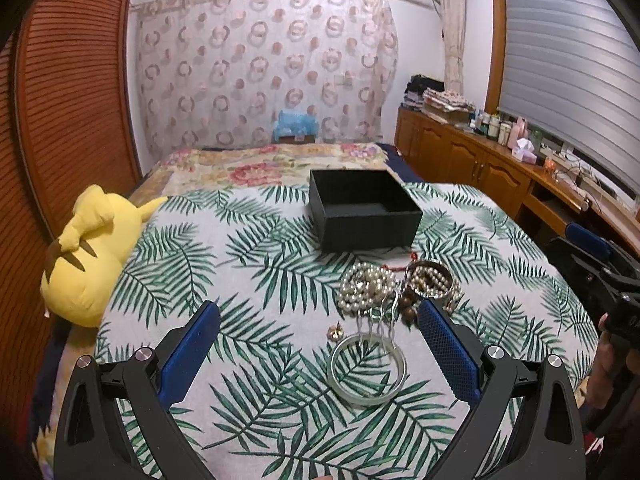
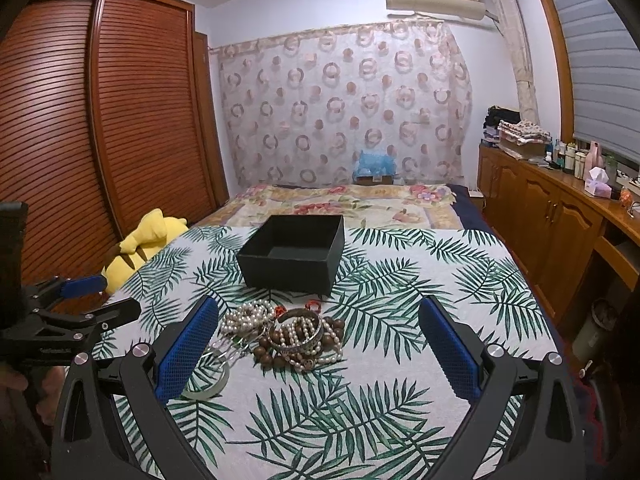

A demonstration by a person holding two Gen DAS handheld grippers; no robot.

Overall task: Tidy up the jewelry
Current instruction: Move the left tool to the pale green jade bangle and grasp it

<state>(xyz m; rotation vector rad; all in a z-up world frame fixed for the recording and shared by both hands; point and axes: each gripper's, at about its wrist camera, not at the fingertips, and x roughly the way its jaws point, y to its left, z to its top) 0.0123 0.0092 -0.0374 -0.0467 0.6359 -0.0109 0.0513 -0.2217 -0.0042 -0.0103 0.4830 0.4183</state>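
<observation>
An open, empty black box (image 1: 362, 208) (image 2: 294, 254) stands on the palm-leaf cloth. In front of it lies a jewelry pile: a pearl necklace (image 1: 366, 286) (image 2: 246, 318), a metal cuff bangle with pearls (image 1: 430, 278) (image 2: 300, 334), brown wooden beads (image 2: 266, 348), a clear hair comb (image 1: 380, 326), a small gold earring (image 1: 335, 332) and a pale glass bangle (image 1: 367, 368) (image 2: 210, 386). My left gripper (image 1: 320, 320) is open and empty just before the pile. My right gripper (image 2: 320, 316) is open and empty, the pile between its fingers.
A yellow plush toy (image 1: 86, 256) (image 2: 144, 240) lies at the bed's left edge by a wooden louvered wardrobe (image 2: 100, 120). A wooden cabinet (image 2: 552, 216) with bottles runs along the right. The right gripper shows at the left wrist view's right edge (image 1: 600, 264).
</observation>
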